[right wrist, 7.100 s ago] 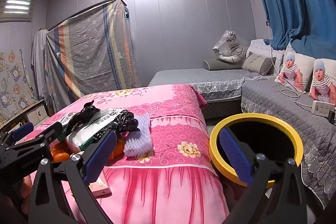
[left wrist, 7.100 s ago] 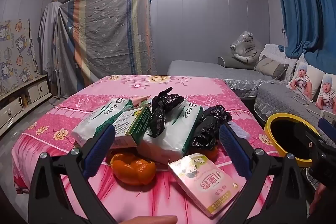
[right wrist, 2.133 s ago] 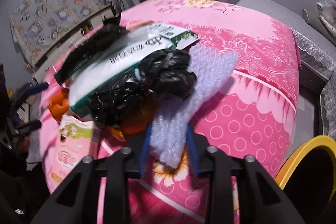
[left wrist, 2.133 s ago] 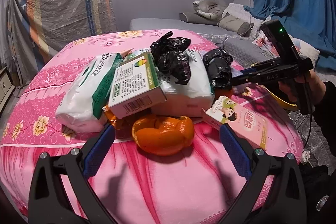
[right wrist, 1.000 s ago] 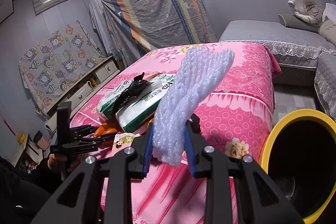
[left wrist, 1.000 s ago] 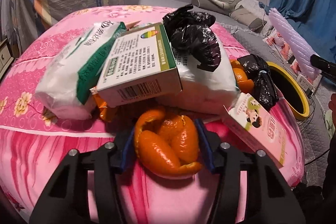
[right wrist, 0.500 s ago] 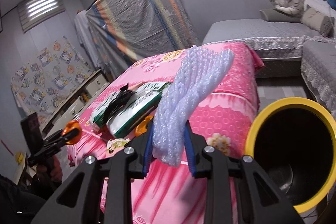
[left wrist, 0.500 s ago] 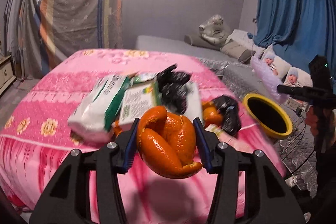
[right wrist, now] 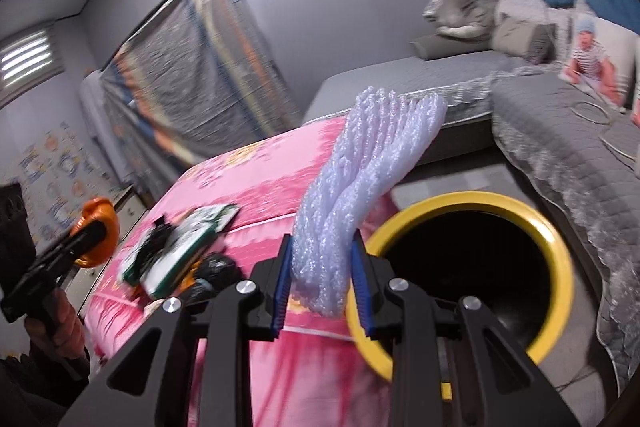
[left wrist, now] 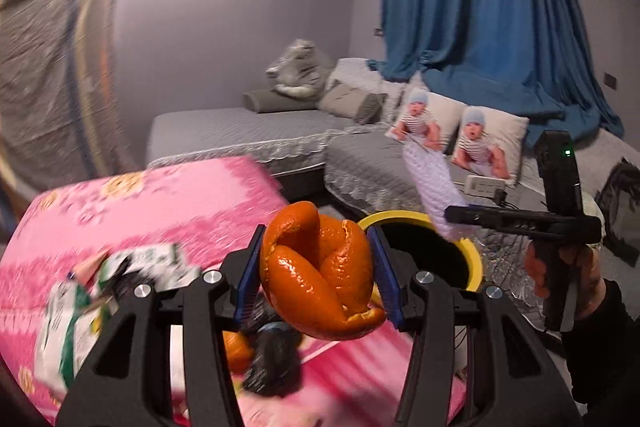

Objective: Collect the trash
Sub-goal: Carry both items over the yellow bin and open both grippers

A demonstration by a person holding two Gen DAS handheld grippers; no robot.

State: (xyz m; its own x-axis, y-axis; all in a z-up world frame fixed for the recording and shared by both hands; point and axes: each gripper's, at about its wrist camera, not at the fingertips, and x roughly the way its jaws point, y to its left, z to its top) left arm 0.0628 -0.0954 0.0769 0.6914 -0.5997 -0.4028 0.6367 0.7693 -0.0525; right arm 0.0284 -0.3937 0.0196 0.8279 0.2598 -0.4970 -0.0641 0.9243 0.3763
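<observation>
The left gripper [left wrist: 317,277] is clamped on a curled orange peel [left wrist: 318,273], its blue pads pressing the peel from both sides and holding it clear of the pink flowered bedspread [left wrist: 160,203]. Just beyond the peel, in line with the fingers, stands the yellow-rimmed trash bin [left wrist: 472,255], its dark mouth partly hidden behind the peel. Below and to the left of this gripper, the remaining litter lies blurred on the bedspread: a white-and-green tissue pack [left wrist: 76,311], another piece of orange peel [left wrist: 236,347] and a black plastic bag [left wrist: 276,363].

The right gripper [right wrist: 320,281] is clenched on a white foam fruit net [right wrist: 360,187], which rises upright from between its pads and leans to the right at the top. The bin's yellow rim [right wrist: 560,267] is just right of and beyond those fingers, beside the bedspread's edge. A grey quilted sofa [right wrist: 560,147] lies farther right. To this gripper's far left, a hand [right wrist: 60,323] carries the other gripper with its peel.
</observation>
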